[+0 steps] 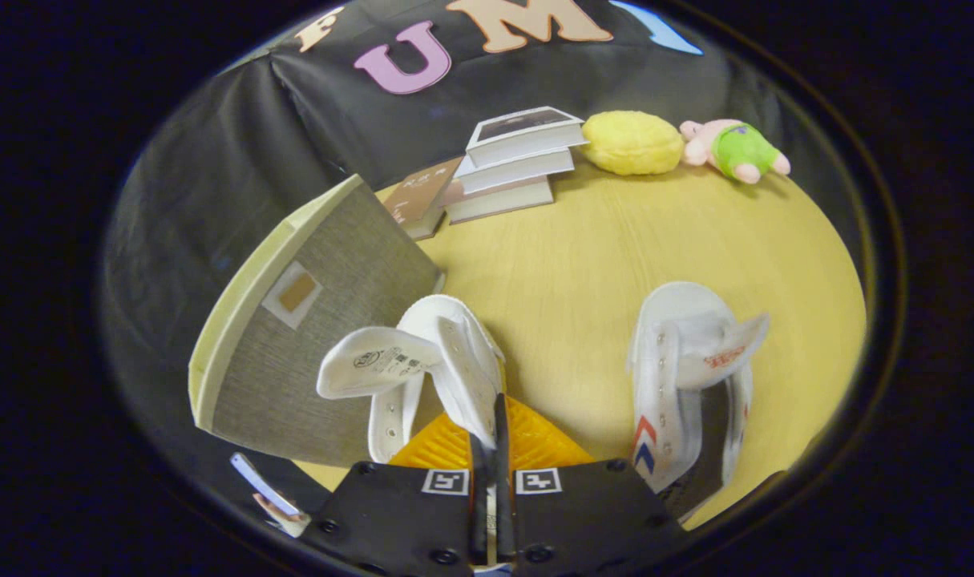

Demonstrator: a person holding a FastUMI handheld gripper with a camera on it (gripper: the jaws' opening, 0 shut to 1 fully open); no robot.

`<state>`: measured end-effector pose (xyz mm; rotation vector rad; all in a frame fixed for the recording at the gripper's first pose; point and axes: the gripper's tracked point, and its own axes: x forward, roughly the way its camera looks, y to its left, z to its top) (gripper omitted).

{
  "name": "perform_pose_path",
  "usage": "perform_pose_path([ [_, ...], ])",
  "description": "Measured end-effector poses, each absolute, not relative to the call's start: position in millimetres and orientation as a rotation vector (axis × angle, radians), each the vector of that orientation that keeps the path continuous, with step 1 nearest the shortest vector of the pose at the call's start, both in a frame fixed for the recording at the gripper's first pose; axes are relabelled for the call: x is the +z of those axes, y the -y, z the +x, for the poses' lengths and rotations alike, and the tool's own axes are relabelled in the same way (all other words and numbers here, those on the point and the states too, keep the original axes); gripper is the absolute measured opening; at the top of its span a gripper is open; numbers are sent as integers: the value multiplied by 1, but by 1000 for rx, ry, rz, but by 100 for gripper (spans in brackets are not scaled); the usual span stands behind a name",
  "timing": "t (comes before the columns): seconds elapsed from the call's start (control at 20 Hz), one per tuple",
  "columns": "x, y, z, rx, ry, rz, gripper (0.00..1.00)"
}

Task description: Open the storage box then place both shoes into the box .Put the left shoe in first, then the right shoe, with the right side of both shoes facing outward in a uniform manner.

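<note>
My gripper point(488, 437) is shut on the side wall of a white high-top shoe point(434, 353), pinching the collar edge between both fingers. This shoe's tongue flops out to the left, toward the storage box point(326, 353). The box is grey fabric with a cream edge point(238, 320) and a small label pocket, and it stands right beside the held shoe, touching or nearly so. I cannot tell whether its lid is open. The second white shoe point(687, 385), with red and blue chevrons on its side, lies on the wooden table point(583, 264) to the right of my fingers.
Beyond the shoes, a stack of books point(511, 164) sits at the back of the table, with a brown book point(418, 200) leaning beside it. A yellow plush point(631, 143) and a pink plush in green point(735, 150) lie further right. A hand with a phone point(266, 493) is near the box's front corner.
</note>
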<state>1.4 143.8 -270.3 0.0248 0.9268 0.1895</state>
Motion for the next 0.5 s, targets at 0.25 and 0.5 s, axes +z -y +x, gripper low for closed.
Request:
perform_pose_path([
  [0.25,-238,-155,-1,206,-891,136,7],
  [0.5,-179,-172,-1,240,-797,150,7],
])
